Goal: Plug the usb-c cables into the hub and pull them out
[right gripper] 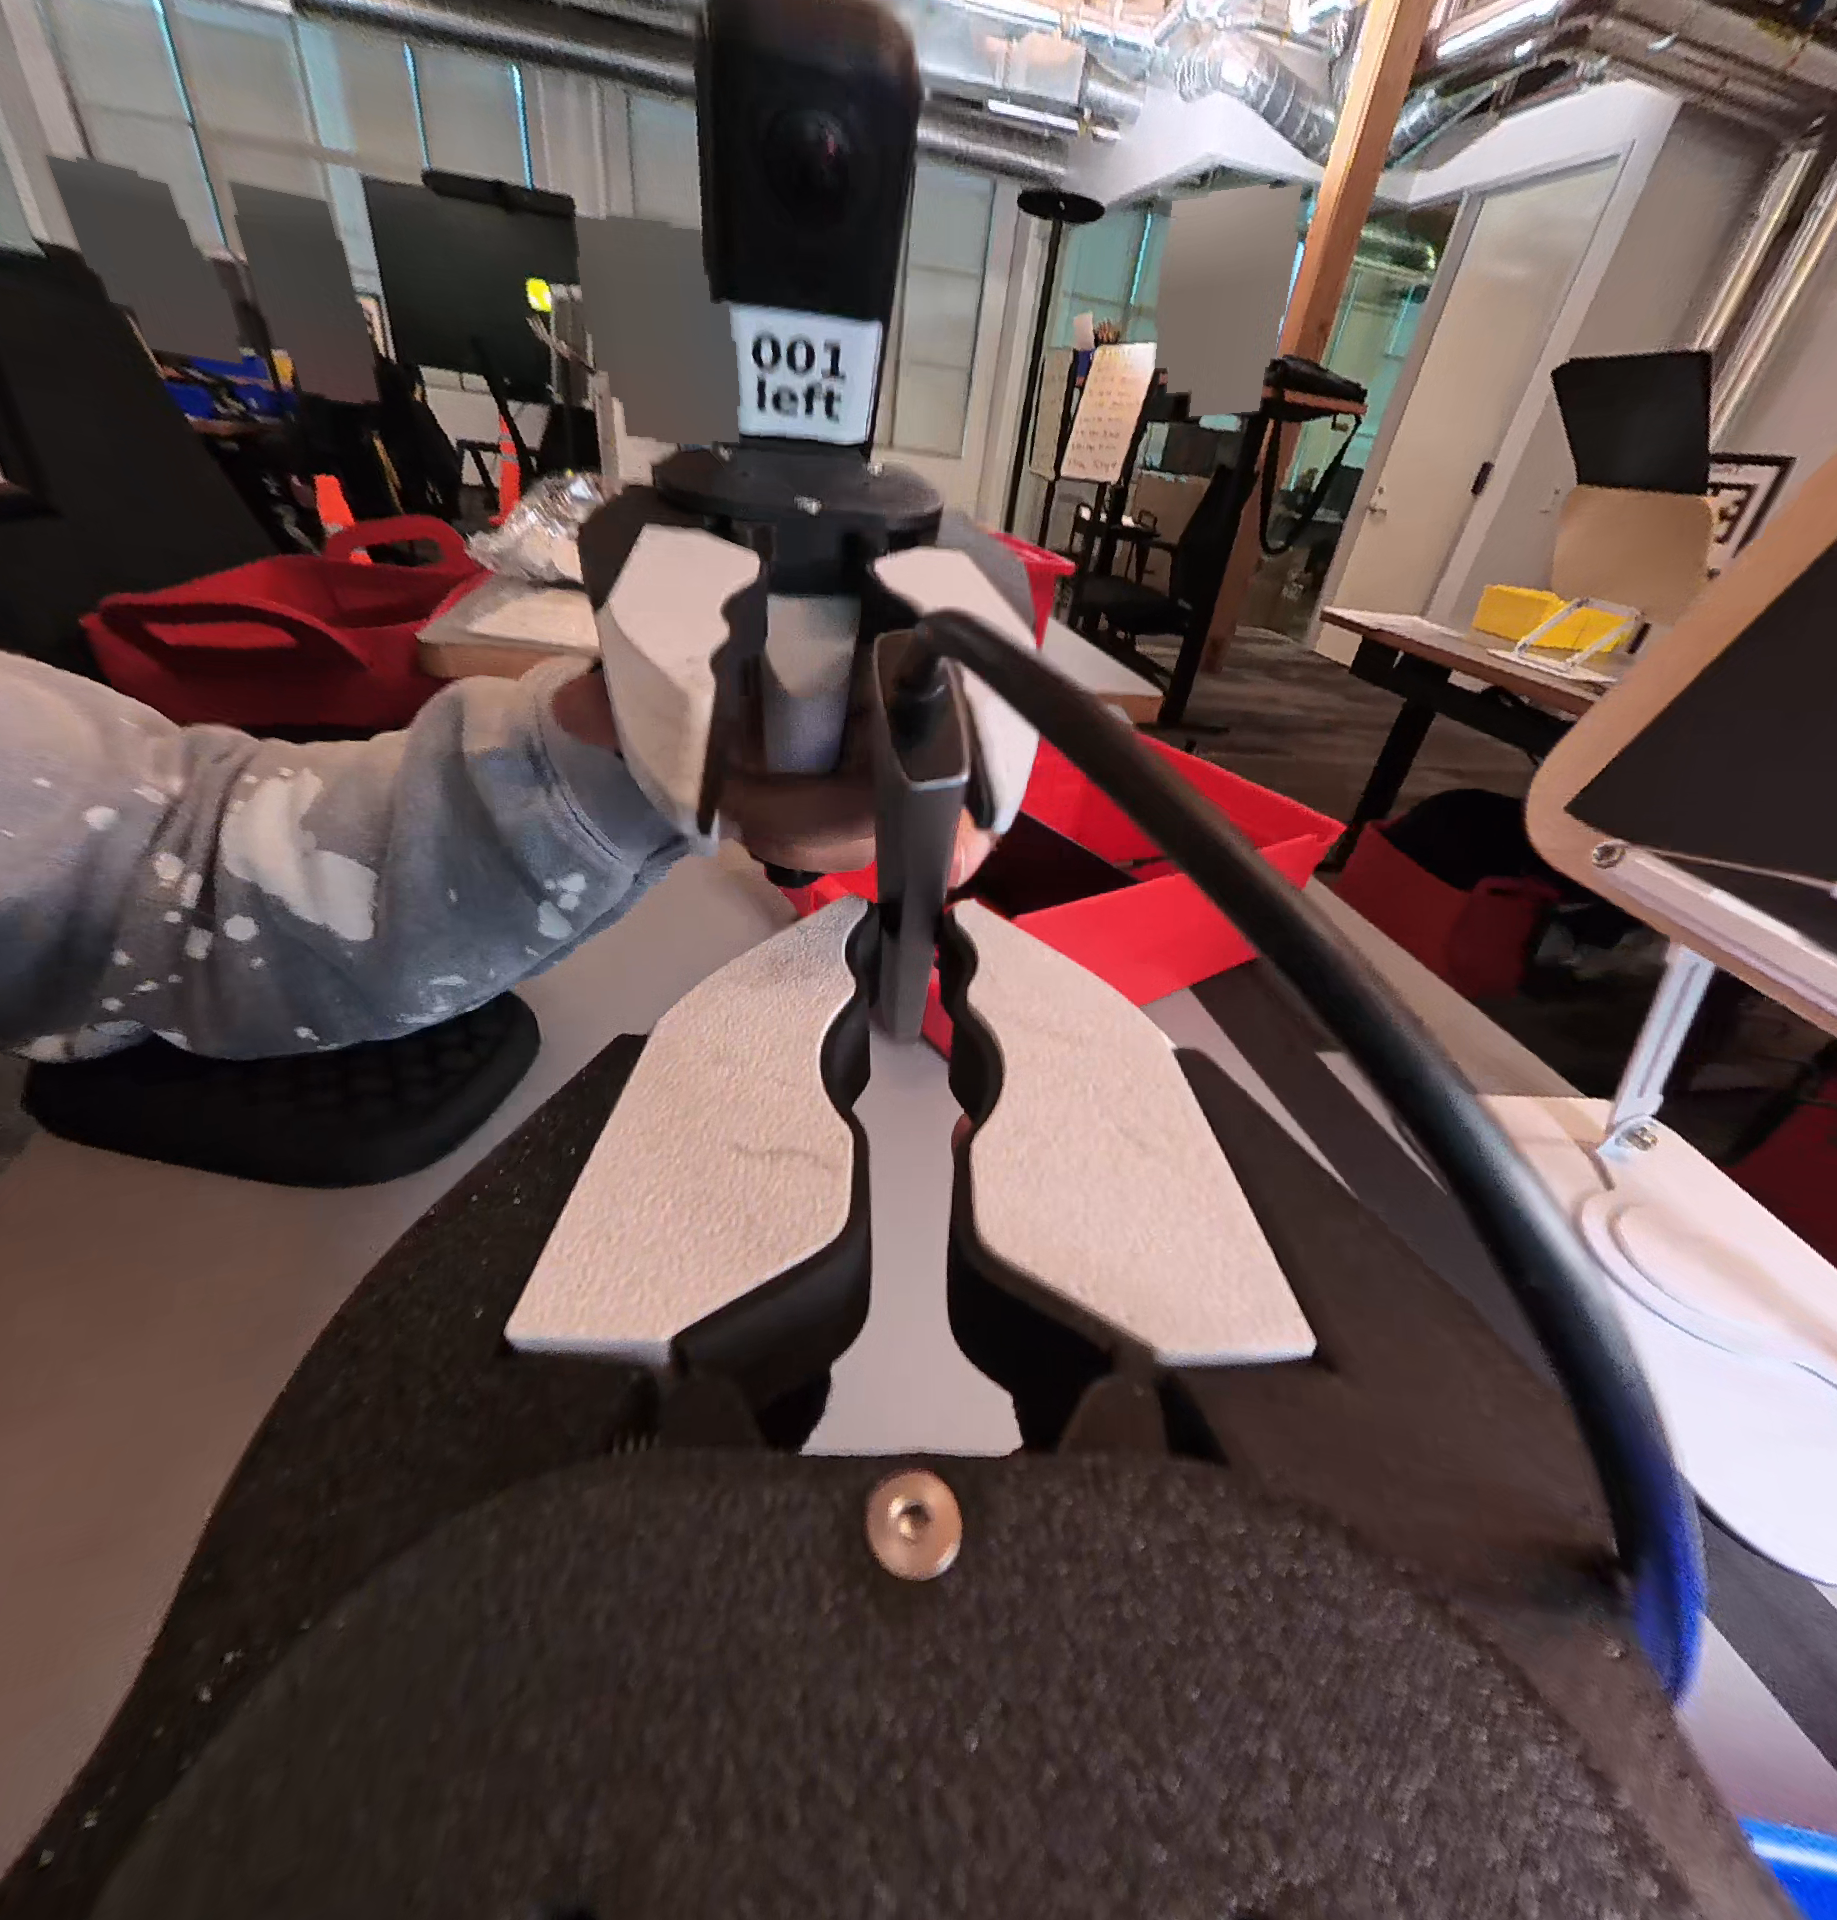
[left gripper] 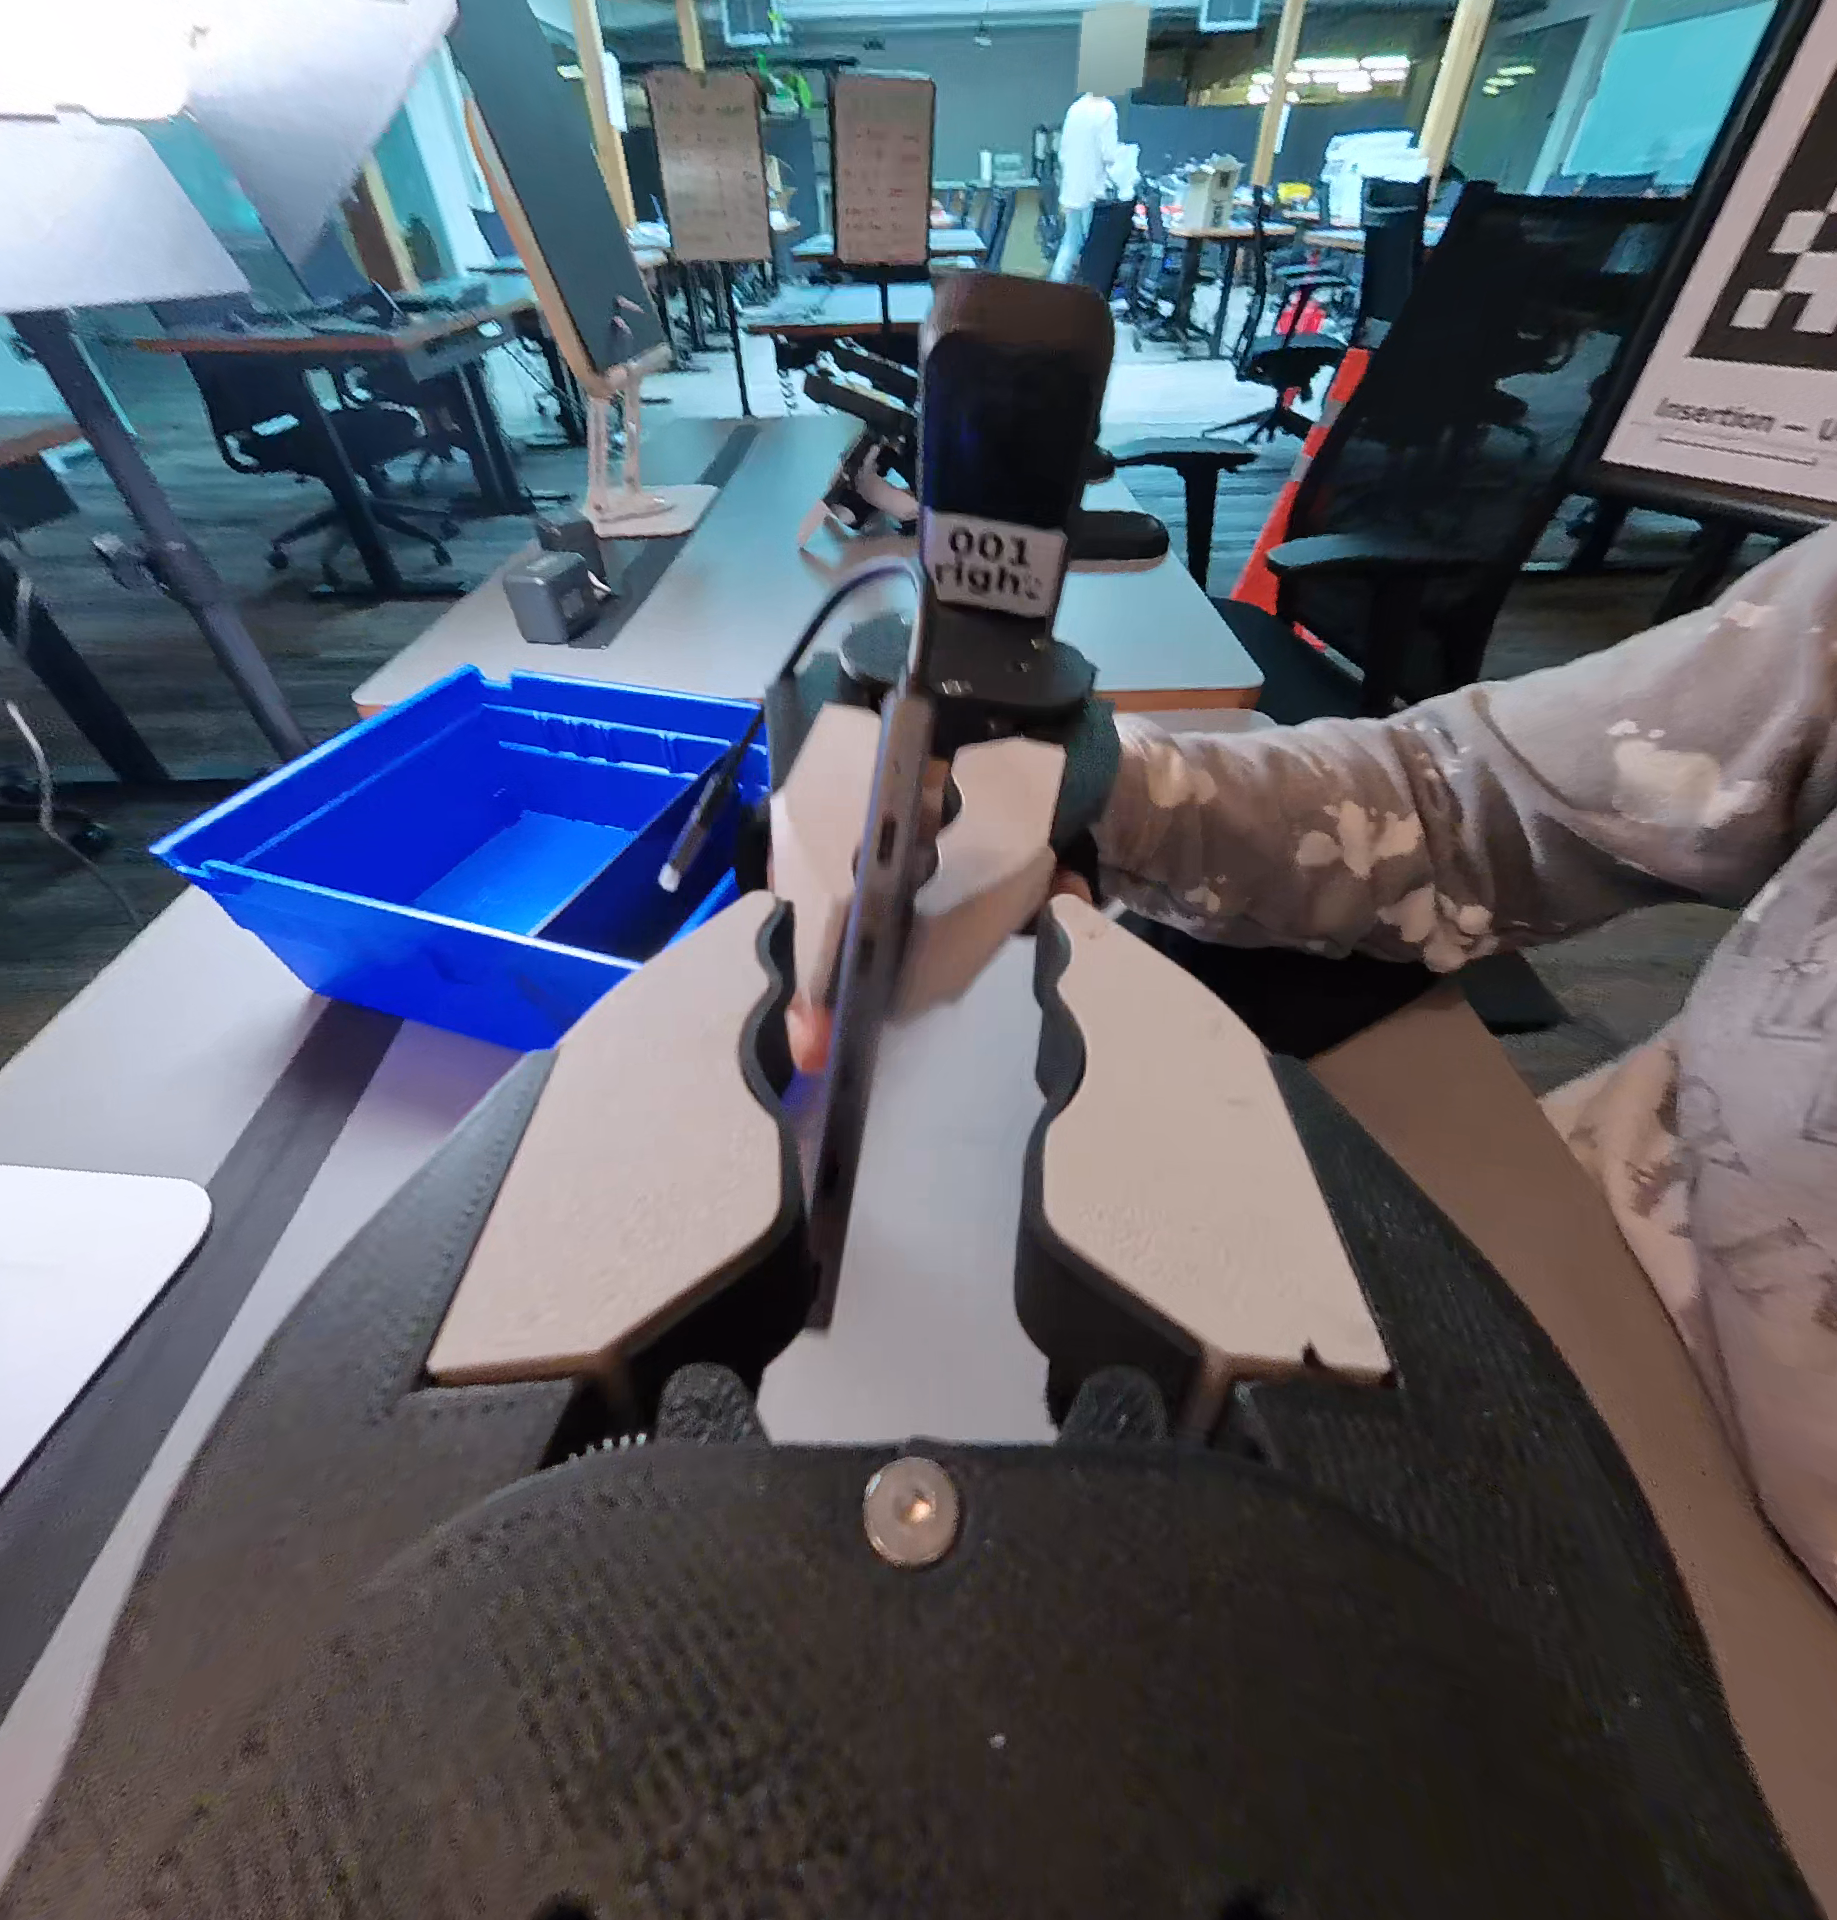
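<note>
Edgewise, hub [right gripper: 909, 883] between both grippers

Left hand-held gripper [left gripper: 909, 961] stood open, fingers wide; right hand-held gripper [right gripper: 906, 971] faced it nose-to-nose, fingers nearly closed, both carried on paint-spattered sleeves.

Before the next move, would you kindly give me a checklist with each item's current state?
1. Right claw gripping the hub: ok, shut on it.
2. Left claw free to grasp: ok, jaws apart beside the hub.
3. Silver plug held: not ok, it hangs loose over the blue bin.
4. Black cable seated in the hub's far end: cannot tell.
5. Hub's edge ports visible: ok, in the left wrist view.
</note>
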`<action>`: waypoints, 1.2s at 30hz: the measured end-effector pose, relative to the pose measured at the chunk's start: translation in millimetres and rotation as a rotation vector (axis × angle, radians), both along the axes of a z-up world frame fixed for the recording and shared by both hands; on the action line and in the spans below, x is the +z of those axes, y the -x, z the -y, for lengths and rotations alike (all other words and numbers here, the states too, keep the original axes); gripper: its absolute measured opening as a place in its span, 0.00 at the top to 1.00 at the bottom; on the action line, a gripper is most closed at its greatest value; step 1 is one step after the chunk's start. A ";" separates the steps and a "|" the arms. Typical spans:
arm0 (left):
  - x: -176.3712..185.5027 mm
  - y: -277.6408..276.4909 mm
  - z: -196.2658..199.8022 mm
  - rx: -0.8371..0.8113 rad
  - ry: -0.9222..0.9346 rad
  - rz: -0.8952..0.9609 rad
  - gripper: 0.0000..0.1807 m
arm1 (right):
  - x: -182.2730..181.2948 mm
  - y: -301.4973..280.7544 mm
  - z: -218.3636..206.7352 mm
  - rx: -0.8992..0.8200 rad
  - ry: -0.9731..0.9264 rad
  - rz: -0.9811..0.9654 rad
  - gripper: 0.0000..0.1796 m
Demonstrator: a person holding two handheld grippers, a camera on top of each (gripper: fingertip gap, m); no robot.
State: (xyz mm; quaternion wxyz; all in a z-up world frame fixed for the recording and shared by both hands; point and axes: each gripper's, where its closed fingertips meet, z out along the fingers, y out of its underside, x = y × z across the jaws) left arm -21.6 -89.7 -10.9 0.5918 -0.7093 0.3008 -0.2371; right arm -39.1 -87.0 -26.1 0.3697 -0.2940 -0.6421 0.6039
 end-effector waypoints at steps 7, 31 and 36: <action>-27.8 4.3 -11.7 0.103 -0.013 -0.270 0.94 | 23.6 -15.3 -3.2 0.023 0.036 -0.037 0.94; 25.5 -2.6 19.8 -0.108 -0.294 0.060 0.94 | 37.0 -31.6 12.8 0.003 -0.207 -0.079 0.78; 7.1 -5.9 12.5 -0.103 -0.239 -0.014 0.94 | 32.6 -26.8 12.0 -0.048 -0.262 -0.114 0.92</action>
